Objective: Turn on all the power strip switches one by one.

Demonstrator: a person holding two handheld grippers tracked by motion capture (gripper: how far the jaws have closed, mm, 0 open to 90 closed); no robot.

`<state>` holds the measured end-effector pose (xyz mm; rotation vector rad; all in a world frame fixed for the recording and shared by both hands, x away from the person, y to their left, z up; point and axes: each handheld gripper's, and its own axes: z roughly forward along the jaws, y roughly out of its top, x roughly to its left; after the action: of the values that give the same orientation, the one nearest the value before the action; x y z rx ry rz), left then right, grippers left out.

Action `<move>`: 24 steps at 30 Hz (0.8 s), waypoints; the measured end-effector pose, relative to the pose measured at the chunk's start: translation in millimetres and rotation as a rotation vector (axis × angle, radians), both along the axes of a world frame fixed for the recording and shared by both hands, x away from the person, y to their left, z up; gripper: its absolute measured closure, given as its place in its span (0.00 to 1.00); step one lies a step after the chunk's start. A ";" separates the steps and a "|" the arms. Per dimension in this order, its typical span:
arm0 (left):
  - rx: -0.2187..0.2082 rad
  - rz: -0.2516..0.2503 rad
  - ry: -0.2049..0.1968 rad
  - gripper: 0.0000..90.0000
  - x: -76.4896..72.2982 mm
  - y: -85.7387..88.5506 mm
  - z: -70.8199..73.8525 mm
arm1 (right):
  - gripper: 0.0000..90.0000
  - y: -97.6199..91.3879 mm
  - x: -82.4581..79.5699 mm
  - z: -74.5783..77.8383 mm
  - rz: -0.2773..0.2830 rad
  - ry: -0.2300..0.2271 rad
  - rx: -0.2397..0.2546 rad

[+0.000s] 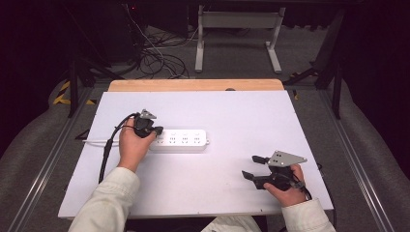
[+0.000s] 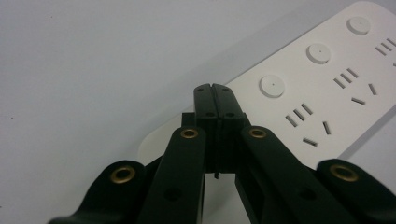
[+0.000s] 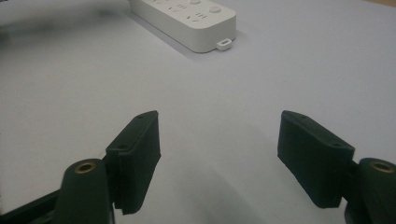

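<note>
Power strip [image 1: 179,140], white, lies flat mid-table [image 1: 232,111]. Left hand-held gripper [image 1: 153,130] clenched, jaws pressed together, nothing between them, tip over strip's left end. Right hand-held gripper [image 1: 250,166] released, jaws wide apart, well apart from strip.

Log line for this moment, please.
left gripper: shut, over power strip end | right gripper: open, over bare table
</note>
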<state>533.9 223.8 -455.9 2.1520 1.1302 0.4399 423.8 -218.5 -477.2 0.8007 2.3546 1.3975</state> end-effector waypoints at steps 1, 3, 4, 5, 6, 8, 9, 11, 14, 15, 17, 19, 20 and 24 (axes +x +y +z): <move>0.003 0.001 -0.001 1.00 -0.3 -0.5 -0.1 | 0.34 0.1 0.0 -0.2 0.001 0.001 -0.001; 0.004 0.002 0.000 1.00 -0.4 -0.6 -0.1 | 0.34 0.2 0.0 -0.2 0.002 0.001 -0.001; 0.002 0.003 0.001 1.00 -0.4 -0.6 -0.2 | 0.34 0.3 0.0 -0.2 0.002 0.001 -0.001; 0.003 0.006 0.004 1.00 -0.7 -1.1 -0.2 | 0.34 0.3 -0.1 -0.2 0.002 0.001 -0.001; 0.003 0.006 0.004 1.00 -0.7 -1.1 -0.2 | 0.34 0.2 -0.1 -0.2 0.002 0.001 -0.001; 0.014 0.018 -0.004 1.00 -1.3 -2.7 0.0 | 0.34 0.2 -0.1 -0.2 0.002 0.001 -0.002; 0.017 0.024 -0.005 1.00 -1.7 -3.7 0.1 | 0.34 0.2 -0.1 -0.2 0.002 0.001 -0.002; 0.034 0.030 -0.011 1.00 -2.7 -6.0 0.1 | 0.34 0.2 -0.1 -0.2 0.003 0.001 -0.002; 0.042 0.031 -0.014 1.00 -3.7 -7.7 -0.1 | 0.34 0.2 0.0 -0.4 0.003 0.003 -0.002; 0.034 0.034 -0.011 1.00 -3.8 -7.4 -0.4 | 0.34 0.2 0.0 -0.4 0.004 0.003 -0.001; 0.030 0.037 -0.011 1.00 -3.5 -6.6 -0.5 | 0.34 0.2 0.0 -0.4 0.004 0.003 -0.001; 0.024 0.038 -0.008 1.00 -3.6 -6.0 -0.8 | 0.34 0.2 -0.1 -0.3 0.004 0.002 -0.001; 0.026 0.039 -0.010 1.00 -3.4 -6.2 -0.8 | 0.34 0.2 -0.2 -0.3 0.005 0.003 -0.001; 0.009 0.055 0.015 1.00 -2.2 -5.9 0.0 | 0.34 0.2 -0.1 -0.5 0.004 0.004 -0.002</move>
<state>531.7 217.9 -455.8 2.1392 1.1995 0.4552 423.8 -218.2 -477.8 0.7991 2.3613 1.3965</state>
